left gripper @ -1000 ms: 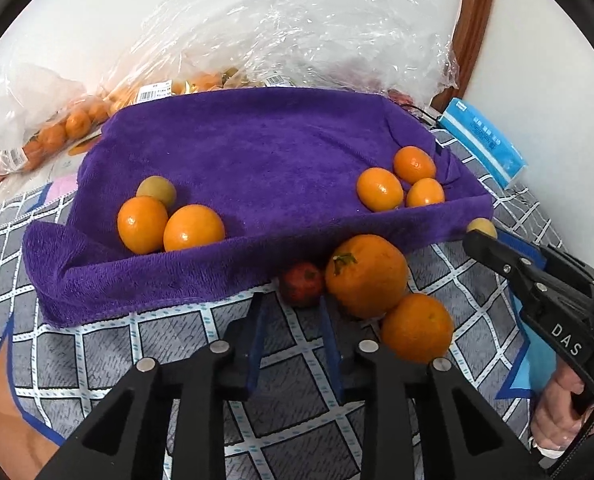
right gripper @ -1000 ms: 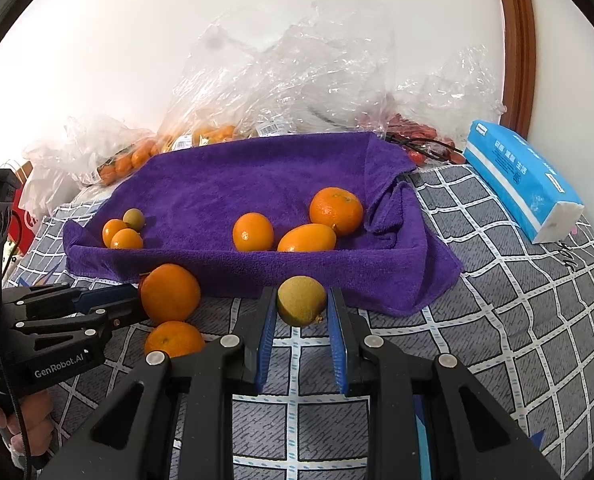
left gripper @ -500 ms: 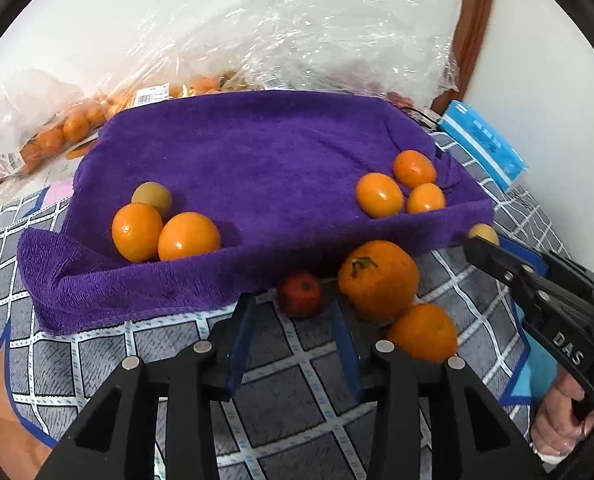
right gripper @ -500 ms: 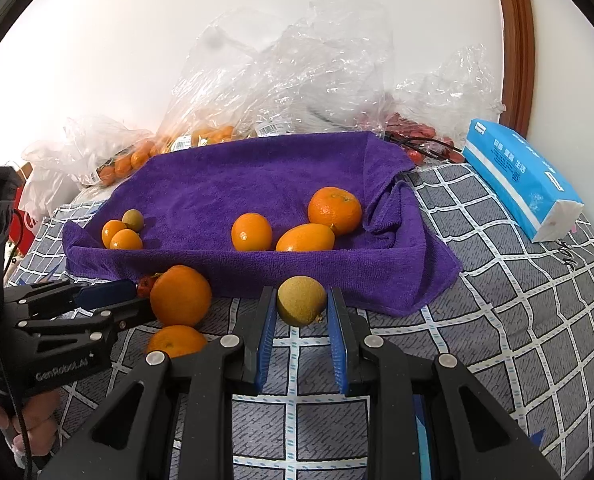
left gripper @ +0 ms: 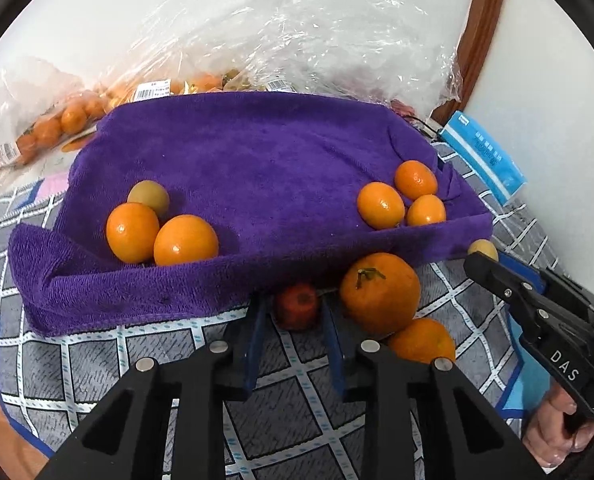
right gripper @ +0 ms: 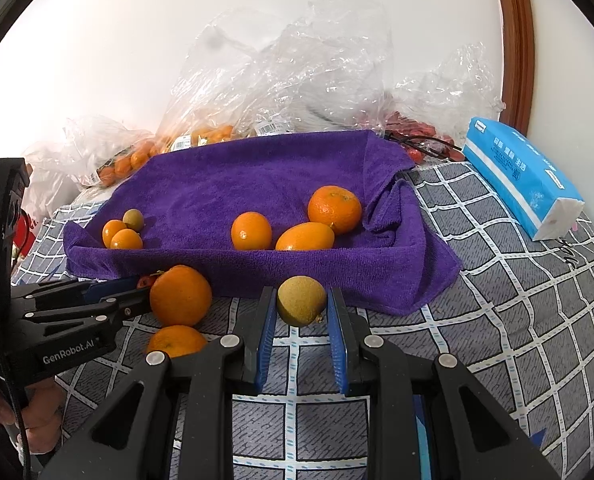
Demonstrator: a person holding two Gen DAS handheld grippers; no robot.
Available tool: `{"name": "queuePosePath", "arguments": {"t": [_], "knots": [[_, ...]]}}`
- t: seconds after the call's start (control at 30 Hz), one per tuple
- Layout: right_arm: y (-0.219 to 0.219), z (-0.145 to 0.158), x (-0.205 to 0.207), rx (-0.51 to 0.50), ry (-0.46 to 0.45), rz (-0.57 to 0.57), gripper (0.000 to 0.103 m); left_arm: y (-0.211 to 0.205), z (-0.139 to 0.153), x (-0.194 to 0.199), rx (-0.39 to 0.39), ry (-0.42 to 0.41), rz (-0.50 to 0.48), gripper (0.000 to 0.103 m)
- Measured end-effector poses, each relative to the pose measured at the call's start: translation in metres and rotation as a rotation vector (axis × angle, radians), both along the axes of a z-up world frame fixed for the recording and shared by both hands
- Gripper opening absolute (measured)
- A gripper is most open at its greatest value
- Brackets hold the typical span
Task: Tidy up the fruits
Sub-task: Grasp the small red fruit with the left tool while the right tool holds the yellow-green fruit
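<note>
A purple towel (left gripper: 257, 168) lies on a checked cover and holds two clusters of small oranges, one with a greenish fruit (left gripper: 149, 196). In front of its near edge, my left gripper (left gripper: 293, 308) is closing on a small red fruit (left gripper: 297, 306), with both pads at its sides. A large orange (left gripper: 379, 290) and a second orange (left gripper: 421, 338) lie just right of it. My right gripper (right gripper: 301, 300) is shut on a yellow-green fruit (right gripper: 301, 306) in front of the towel (right gripper: 237, 184). From this side the left gripper (right gripper: 143, 292) is next to the large orange (right gripper: 181, 296).
Clear plastic bags (right gripper: 289, 80) with more fruit pile up against the wall behind the towel. A blue tissue pack (right gripper: 525, 184) lies at the right. A wooden frame (right gripper: 513, 40) runs up the right side. A person's hand (left gripper: 553, 432) holds the right gripper.
My left gripper's jaws widened, slid forward around the small red fruit, then narrowed onto it. The right gripper and its yellow-green fruit stayed put.
</note>
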State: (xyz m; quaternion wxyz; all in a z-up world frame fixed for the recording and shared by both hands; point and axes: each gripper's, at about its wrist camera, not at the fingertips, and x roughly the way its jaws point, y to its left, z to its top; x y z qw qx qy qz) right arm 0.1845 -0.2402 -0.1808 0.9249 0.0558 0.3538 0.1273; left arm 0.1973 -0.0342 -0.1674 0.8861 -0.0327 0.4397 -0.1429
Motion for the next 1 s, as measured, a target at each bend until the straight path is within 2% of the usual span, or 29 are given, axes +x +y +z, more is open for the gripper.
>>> {"name": "queuePosePath", "arguments": {"t": [0.4,0.6,0.77,1.0], "knots": [[0.003,0.015,-0.01,-0.031,-0.022,0.019,0.025,0.018,0.01,-0.014,-0.077,0.01,0.027,0.026],[0.0,0.024,-0.013,-0.021,-0.02,0.019,0.025,0.019,0.005,-0.011,-0.087,0.05,0.022,0.026],[-0.001,0.024,-0.013,-0.009,-0.006,0.018,0.025,0.006,0.004,-0.007,-0.031,0.041,0.002,0.035],[0.002,0.026,-0.014,-0.012,-0.009,0.03,0.025,-0.011,0.002,0.002,0.094,0.002,0.01,0.037]]}}
